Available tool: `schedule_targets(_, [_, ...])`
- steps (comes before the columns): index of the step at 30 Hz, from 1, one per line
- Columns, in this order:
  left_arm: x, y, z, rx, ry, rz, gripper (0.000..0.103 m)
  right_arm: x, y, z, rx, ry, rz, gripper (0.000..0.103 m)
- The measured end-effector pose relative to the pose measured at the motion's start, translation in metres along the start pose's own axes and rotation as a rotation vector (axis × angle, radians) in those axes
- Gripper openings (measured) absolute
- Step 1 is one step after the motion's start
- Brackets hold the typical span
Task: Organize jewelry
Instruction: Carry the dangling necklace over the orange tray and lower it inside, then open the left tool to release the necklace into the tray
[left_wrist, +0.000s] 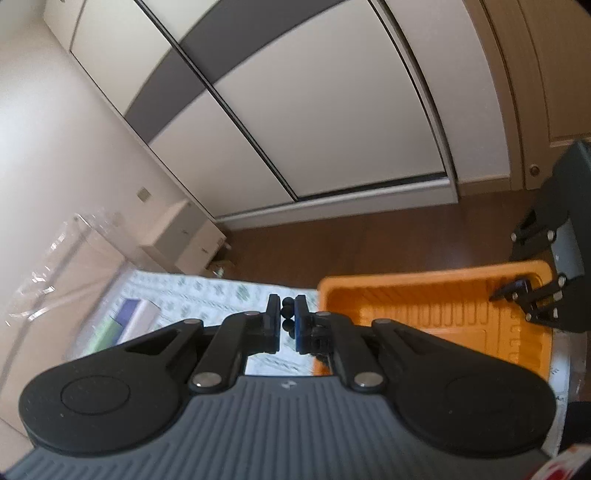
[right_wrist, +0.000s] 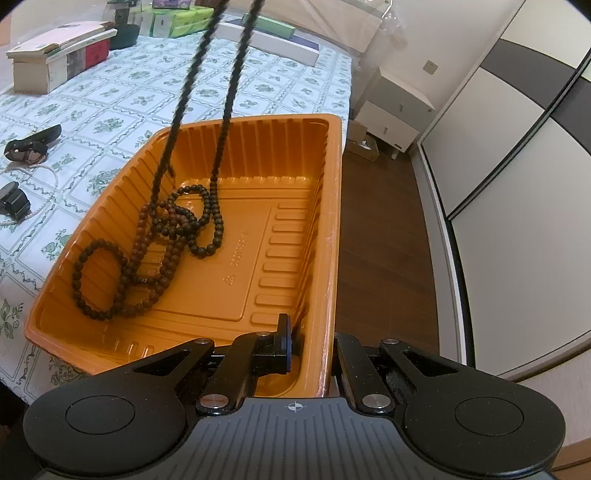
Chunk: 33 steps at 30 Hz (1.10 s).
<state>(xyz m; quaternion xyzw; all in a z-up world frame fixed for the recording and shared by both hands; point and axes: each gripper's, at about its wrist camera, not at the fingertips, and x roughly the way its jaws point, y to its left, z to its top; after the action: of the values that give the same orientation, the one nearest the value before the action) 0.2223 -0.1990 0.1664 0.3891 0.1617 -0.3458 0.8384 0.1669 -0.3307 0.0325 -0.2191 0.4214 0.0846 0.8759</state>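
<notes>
Bedroom-type room, sliding wardrobe doors (left_wrist: 295, 122) in back, brown wood floor (right_wrist: 380, 236), table with a floral green-and-white cloth (right_wrist: 122, 96). Orange plastic tray (right_wrist: 258, 155) sits at the table's edge next to the floor side. Left gripper (left_wrist: 287, 320) is nearly closed, dark beads pinched between its blue pads; it holds the dark bead necklace (right_wrist: 173, 229). In the right wrist view two strands of that necklace hang down from above the frame into the tray, lower loops already piled on the tray floor toward its left side. Right gripper (right_wrist: 310, 347) is clamped on the tray's near right wall, one finger inside the tray, the other outside the rim. Left wrist view is motion-blurred. On the cloth left of the tray: two black watches (right_wrist: 14, 201) and a thin pale bead string (right_wrist: 44, 173). Farther back, a boxed stack (right_wrist: 59, 55) and green packs (right_wrist: 181, 22). Small white nightstand (right_wrist: 391, 107) stands beyond the table.
</notes>
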Motion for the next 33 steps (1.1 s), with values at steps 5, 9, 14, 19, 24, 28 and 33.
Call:
schedule_targets(5, [0.018,-0.007,-0.012,-0.028,0.037,-0.042,0.007,0.001,-0.002,-0.001,0.005,0.001,0.002,0.005])
schedule_targets(9, [0.028,-0.012,-0.019,-0.039,0.055,-0.067,0.007,0.002,-0.002,-0.002,0.007,0.003,0.004,0.005])
schedule_targets(14, [0.036,-0.017,-0.024,-0.053,0.074,-0.086,0.007,0.002,-0.003,-0.002,0.008,0.003,0.005,0.005])
schedule_targets(19, [0.044,-0.023,-0.031,-0.062,0.098,-0.098,0.007,0.002,-0.003,-0.002,0.009,0.005,0.006,0.005])
schedule_targets(24, [0.052,-0.029,-0.039,-0.075,0.125,-0.116,0.007,0.001,-0.003,-0.002,0.009,0.004,0.006,0.005])
schedule_targets(28, [0.061,-0.030,-0.047,-0.109,0.152,-0.138,0.007,0.001,-0.004,-0.001,0.012,0.005,0.007,0.005])
schedule_targets(33, [0.067,-0.027,-0.057,-0.148,0.170,-0.158,0.019,0.001,-0.004,-0.002,0.011,0.005,0.006,0.005])
